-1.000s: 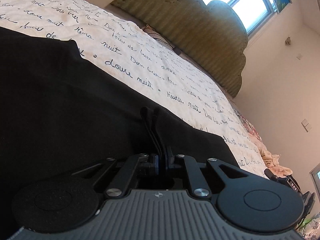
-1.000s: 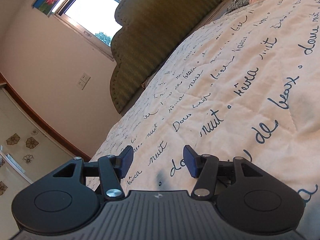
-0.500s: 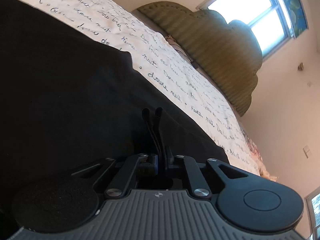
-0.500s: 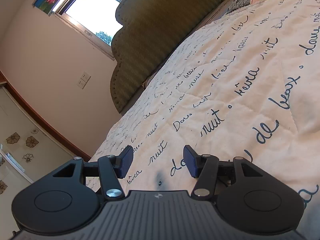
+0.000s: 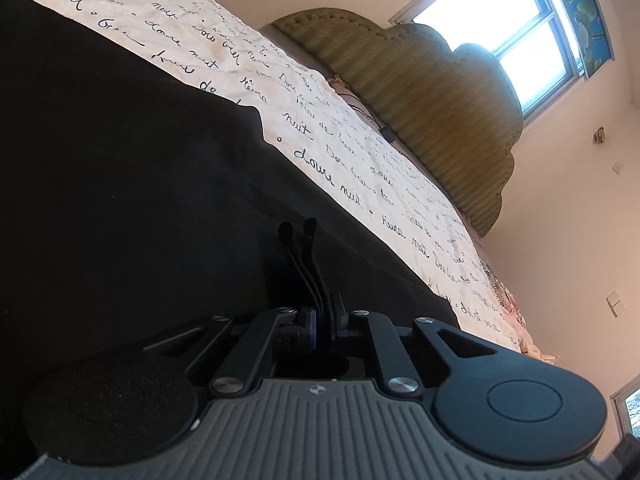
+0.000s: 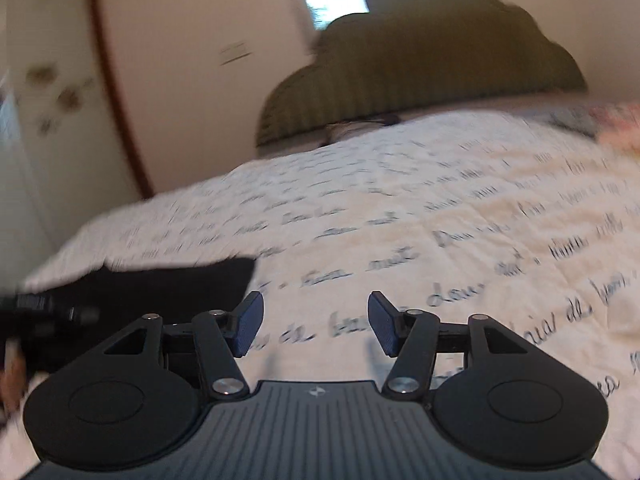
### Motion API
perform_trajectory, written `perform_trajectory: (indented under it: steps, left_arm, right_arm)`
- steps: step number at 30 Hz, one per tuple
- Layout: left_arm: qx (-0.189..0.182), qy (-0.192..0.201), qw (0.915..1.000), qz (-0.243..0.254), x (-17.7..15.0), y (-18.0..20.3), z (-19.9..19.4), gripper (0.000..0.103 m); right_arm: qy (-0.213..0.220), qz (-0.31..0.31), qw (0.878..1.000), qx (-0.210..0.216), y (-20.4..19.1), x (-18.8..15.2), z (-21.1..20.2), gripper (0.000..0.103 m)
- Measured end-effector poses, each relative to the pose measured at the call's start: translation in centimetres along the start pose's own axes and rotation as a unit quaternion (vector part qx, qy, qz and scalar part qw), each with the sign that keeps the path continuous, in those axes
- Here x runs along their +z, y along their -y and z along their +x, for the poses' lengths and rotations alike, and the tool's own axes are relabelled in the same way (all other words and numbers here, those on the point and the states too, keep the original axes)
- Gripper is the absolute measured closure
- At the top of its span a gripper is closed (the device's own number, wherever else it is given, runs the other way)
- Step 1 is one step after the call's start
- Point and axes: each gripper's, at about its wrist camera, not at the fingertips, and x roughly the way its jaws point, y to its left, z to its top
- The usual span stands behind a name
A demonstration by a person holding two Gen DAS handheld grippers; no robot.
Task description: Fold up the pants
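Lying pinched in left tongs [image 5: 326,320], black pants [image 5: 120,180]

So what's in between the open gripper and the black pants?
Only bare quilt with writing on it. In the right wrist view, the right gripper, its jaws opening and empty, sits beside the pants, which lie off to its left.

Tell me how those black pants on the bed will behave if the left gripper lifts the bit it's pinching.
The black pants lie slack over the quilt, so they will probably drape and sag, not hold shape. The left gripper pinches only thin strips, so the rest likely trails. The matte cloth seems unlikely to slip.
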Motion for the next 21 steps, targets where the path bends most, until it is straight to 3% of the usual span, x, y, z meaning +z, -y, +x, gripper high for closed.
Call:
perform_trajectory:
  steps: [2,4,11,16,19,20,21]
  left_arm:
    - [-0.001,-0.001,1.0,-0.002,0.1,-0.1,0.3,0.088]
    - [-0.005,-0.002,1.0,-0.007,0.2,-0.3,0.4,0.088]
    - [-0.014,-0.005,0.9997,-0.021,0.3,-0.8,0.6,0.088]
    - [-0.018,-0.006,0.9995,-0.026,0.3,-0.9,0.7,0.088]
    - [-0.019,-0.006,0.9994,-0.028,0.3,-1.1,0.8,0.088]
    - [-0.019,-0.006,0.9994,-0.028,0.3,-1.1,0.8,0.088]
    - [-0.02,-0.006,0.9994,-0.029,0.3,-1.2,0.8,0.088]
  right_arm:
    - [-0.008,-0.094,0.995,-0.014,-3.2,-0.5,-0.2,0.045]
    - [-0.017,-0.128,0.992,-0.014,-4.6,-0.9,0.2,0.045]
    - [-0.051,-0.176,0.983,-0.018,-6.6,-1.8,2.0,0.045]
    - [-0.046,-0.178,0.982,-0.034,-6.8,-1.7,2.4,0.036]
    - [-0.034,-0.193,0.98,-0.042,-7.5,-1.8,2.5,0.036]
    - [-0.031,-0.205,0.978,-0.037,-7.8,-1.9,2.5,0.039]
    - [-0.03,-0.212,0.976,-0.027,-8.0,-1.9,2.5,0.056]
